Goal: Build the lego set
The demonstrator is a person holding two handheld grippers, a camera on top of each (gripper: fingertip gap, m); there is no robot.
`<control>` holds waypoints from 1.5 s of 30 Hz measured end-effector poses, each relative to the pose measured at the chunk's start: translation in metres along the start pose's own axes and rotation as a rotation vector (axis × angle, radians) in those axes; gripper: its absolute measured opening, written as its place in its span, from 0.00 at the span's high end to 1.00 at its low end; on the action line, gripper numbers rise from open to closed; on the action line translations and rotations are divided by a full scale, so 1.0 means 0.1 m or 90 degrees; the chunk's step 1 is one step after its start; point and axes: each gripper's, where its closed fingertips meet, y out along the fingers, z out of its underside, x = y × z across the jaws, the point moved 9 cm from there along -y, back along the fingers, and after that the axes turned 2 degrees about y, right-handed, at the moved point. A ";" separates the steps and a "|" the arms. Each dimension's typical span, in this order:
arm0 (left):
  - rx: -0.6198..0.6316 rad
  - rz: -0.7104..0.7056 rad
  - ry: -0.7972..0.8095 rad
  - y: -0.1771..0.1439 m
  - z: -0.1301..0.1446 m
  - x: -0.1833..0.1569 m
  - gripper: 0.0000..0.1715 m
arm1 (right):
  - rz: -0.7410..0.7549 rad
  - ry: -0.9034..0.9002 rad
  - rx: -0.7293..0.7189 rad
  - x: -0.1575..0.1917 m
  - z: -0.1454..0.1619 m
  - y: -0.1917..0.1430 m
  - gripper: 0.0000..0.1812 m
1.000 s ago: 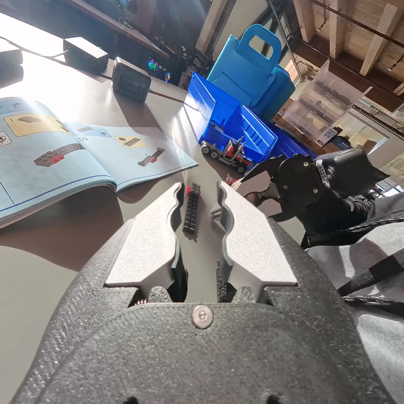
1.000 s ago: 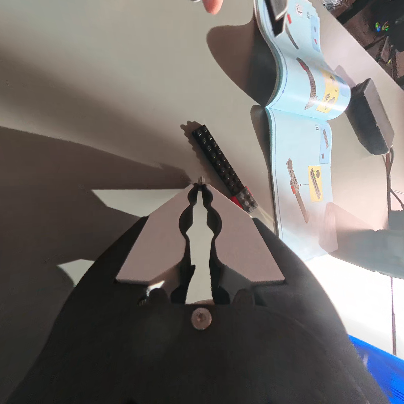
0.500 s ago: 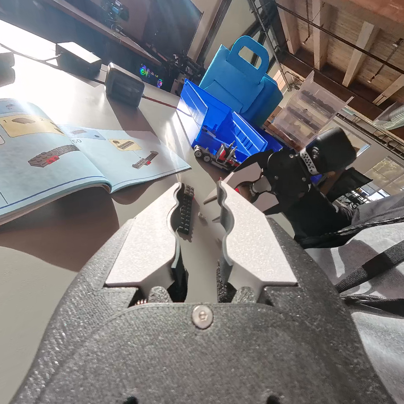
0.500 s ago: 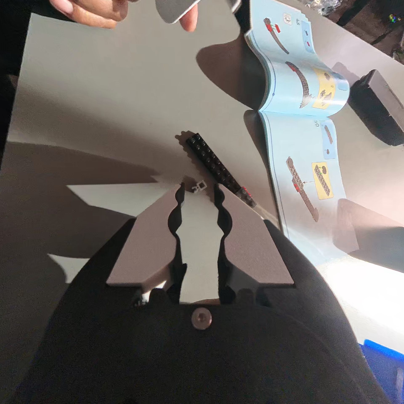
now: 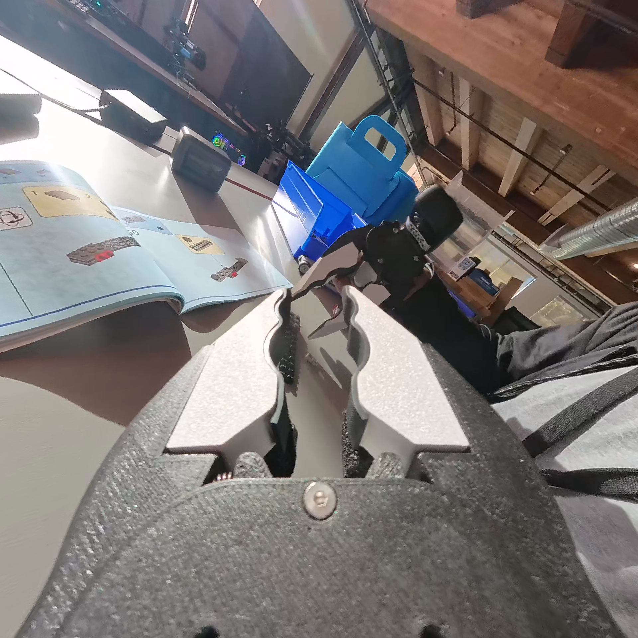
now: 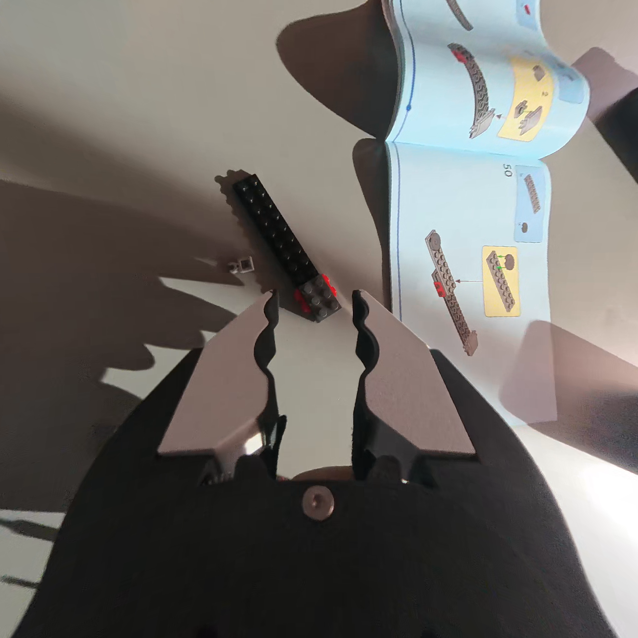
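The long black plate lies flat on the desk, its long axis slanting from the far left toward the right gripper, its grey-and-red end nearest. That gripper, pinched shut a second ago, now stands open and empty over that end, having dropped a tiny white piece just beside the plate. It probably attaches next; the left gripper is also open.

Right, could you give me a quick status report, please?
Both grippers, left and right, open, empty. Black plate flat on table, small white piece beside it. Nothing blocking.
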 end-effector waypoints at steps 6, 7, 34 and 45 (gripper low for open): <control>-0.001 -0.012 -0.022 0.01 -0.02 0.07 0.82 | -0.044 0.002 -0.011 -0.06 -0.01 0.11 0.74; 0.002 -0.015 -0.021 0.02 -0.02 0.07 0.82 | -0.050 0.003 -0.011 -0.06 -0.01 0.12 0.74; 0.019 -0.075 -0.061 0.28 0.09 0.01 0.82 | 0.194 0.328 -0.121 0.22 0.26 -0.51 0.87; 0.027 -0.028 -0.168 0.68 0.29 -0.20 0.82 | 0.269 0.402 -0.227 0.53 0.04 -0.44 0.87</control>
